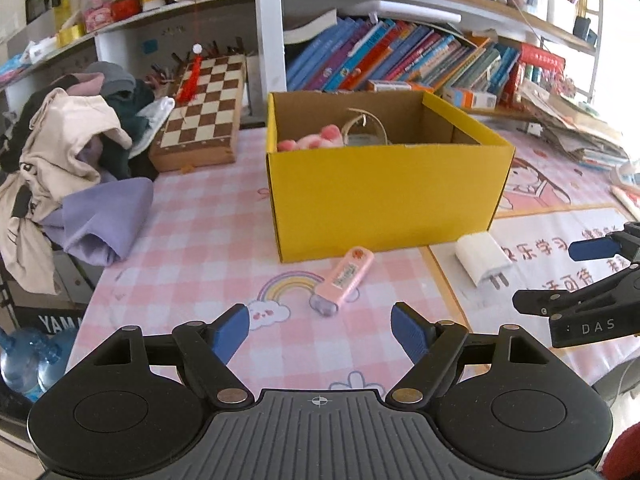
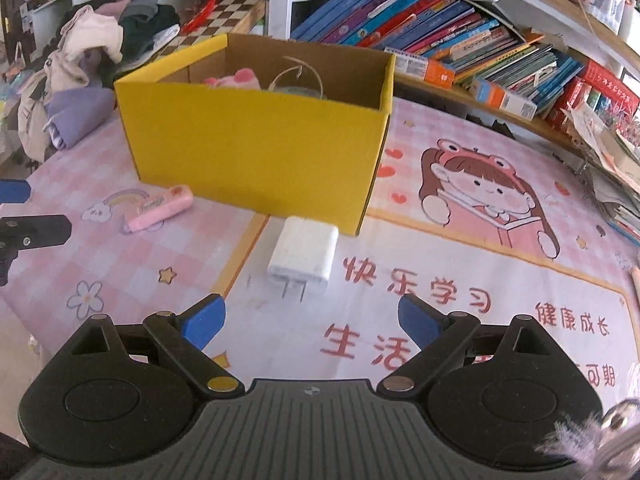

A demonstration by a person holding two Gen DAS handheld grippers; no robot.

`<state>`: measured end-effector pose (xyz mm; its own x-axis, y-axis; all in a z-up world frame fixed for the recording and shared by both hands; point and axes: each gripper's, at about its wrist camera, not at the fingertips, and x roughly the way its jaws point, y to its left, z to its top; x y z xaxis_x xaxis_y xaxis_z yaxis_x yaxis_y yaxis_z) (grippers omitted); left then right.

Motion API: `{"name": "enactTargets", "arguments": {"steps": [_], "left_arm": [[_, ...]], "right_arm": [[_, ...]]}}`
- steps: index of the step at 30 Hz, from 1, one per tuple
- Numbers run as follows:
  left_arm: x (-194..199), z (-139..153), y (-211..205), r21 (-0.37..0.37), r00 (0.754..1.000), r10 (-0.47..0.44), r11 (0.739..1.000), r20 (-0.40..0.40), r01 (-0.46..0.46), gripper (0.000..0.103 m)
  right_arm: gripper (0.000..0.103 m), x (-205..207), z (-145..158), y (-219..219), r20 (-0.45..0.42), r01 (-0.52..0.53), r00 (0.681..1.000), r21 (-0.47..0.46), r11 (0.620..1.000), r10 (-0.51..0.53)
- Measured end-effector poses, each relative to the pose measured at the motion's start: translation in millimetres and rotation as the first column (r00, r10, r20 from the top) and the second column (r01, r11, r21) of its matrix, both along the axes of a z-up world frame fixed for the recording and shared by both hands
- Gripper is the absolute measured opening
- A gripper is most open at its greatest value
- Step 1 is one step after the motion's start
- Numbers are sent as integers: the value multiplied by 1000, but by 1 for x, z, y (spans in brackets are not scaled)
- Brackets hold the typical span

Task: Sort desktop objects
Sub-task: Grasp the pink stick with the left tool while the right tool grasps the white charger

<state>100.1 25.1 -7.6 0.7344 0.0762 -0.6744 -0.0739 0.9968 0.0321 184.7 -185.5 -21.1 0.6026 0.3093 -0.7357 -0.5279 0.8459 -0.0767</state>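
Observation:
A yellow cardboard box [image 1: 384,184] stands open on the desk, also in the right wrist view [image 2: 256,140]; a pink plush toy [image 1: 310,140] and a clear round item [image 1: 366,136] lie inside. A pink correction tape [image 1: 346,278] lies in front of the box, just ahead of my open, empty left gripper [image 1: 320,330]. A white charger plug [image 2: 303,254] lies prongs toward me, just ahead of my open, empty right gripper [image 2: 310,322]. The plug also shows in the left wrist view [image 1: 482,258], with the right gripper [image 1: 560,276] beside it.
A pile of clothes [image 1: 68,168] fills the desk's left side, by a chessboard box [image 1: 204,112]. Books [image 1: 400,60] line the shelf behind the box. Stacked papers [image 2: 612,160] lie at the right. A pink checked mat [image 2: 480,240] covers the desk.

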Motion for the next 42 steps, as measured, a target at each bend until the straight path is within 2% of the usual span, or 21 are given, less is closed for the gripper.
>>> {"name": "enactTargets", "arguments": {"steps": [6, 28, 30, 34, 39, 42], "left_arm": [[0, -3, -2, 6, 1000, -1, 1000, -12, 1, 86], [6, -5, -4, 18, 1000, 14, 1000, -15, -14, 87], [6, -6, -6, 28, 1000, -1, 1000, -5, 2, 87], [8, -7, -16, 104, 999, -41, 994, 17, 39, 87], [17, -13, -12, 62, 1000, -16, 998, -12, 17, 85], [23, -16, -6, 35, 1000, 7, 999, -25, -6, 77]], "right_arm": [[95, -3, -4, -1, -9, 7, 1000, -16, 1000, -7], [97, 4, -8, -8, -14, 33, 999, -17, 999, -33], [96, 5, -8, -8, -16, 28, 999, -12, 1000, -29], [94, 9, -10, -6, -14, 17, 1000, -9, 1000, -17], [91, 13, -11, 0, -9, -12, 1000, -13, 1000, 12], [86, 17, -12, 6, -10, -40, 999, -18, 999, 39]]}}
